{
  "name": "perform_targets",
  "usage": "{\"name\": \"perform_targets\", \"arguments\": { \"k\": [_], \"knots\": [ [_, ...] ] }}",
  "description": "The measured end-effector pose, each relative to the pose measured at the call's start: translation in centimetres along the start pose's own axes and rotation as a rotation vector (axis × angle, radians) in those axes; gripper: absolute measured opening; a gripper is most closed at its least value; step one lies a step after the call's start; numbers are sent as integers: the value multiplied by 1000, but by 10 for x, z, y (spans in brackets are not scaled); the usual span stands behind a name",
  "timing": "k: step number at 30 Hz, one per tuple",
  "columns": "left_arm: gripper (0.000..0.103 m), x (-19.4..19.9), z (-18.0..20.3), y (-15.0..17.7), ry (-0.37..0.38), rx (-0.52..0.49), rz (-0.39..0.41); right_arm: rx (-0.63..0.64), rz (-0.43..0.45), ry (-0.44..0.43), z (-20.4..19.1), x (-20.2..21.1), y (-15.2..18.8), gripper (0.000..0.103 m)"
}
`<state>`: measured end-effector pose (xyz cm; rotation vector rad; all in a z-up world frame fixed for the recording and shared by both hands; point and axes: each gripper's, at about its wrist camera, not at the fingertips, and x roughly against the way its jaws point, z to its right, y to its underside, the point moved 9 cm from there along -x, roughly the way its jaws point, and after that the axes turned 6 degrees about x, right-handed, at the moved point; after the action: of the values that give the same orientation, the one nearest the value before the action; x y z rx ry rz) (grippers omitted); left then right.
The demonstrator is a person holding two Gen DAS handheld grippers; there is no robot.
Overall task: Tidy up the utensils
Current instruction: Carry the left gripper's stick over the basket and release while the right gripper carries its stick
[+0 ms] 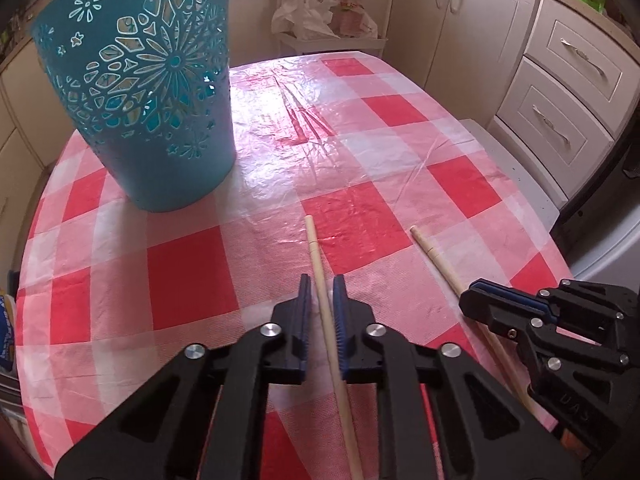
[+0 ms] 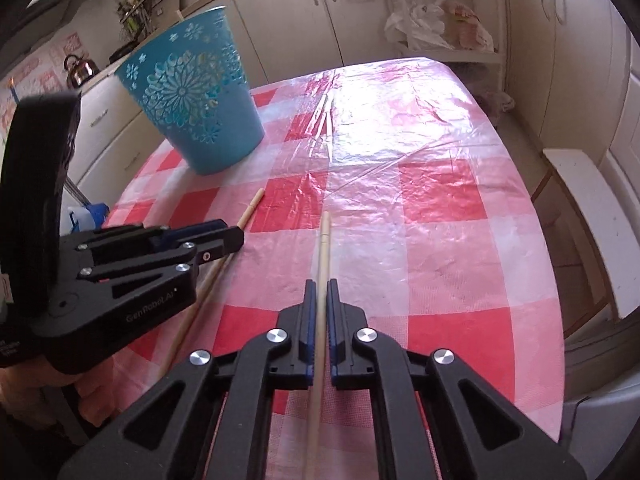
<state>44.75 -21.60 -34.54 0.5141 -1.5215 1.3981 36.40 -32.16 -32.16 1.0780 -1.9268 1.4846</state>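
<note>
Left wrist view shows your left claw [image 1: 322, 300] clamped on one chopstick [image 1: 316, 256]; your right claw [image 2: 320, 300] pinches the other chopstick [image 2: 323, 240]. Both sticks lie on the counter [image 1: 400, 184], short of the blue basket [image 1: 152, 92]. The grasp looks done; next, lift and tip them in.

We see bin [image 1: 152, 92] standing on counter [image 1: 380, 152], far left. Two chopsticks lie on counter nearer us, side by side, apart. Left chopstick [image 1: 320, 276] runs between left claw [image 1: 322, 284] pads; right chopstick [image 2: 323, 248] between right claw [image 2: 321, 286] pads. Right claw sits right of left claw. Cabinets [image 1: 560, 92] right of counter; cart [image 1: 332, 4] behind counter's far end.
</note>
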Motion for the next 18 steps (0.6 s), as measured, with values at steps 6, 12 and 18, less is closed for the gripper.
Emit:
{"name": "perform_targets", "arguments": {
  "k": [6,12,18],
  "knots": [
    [5,18,-17,-6,87,95,33,-152,41,-117,9,2,-1,6],
    [5,88,-33,-42,167,126,245,-247,124,-230,15,13,-12,6],
    [5,184,-60,-121,148,156,595,-283,202,-298,14,21,-21,6]
  ]
}}
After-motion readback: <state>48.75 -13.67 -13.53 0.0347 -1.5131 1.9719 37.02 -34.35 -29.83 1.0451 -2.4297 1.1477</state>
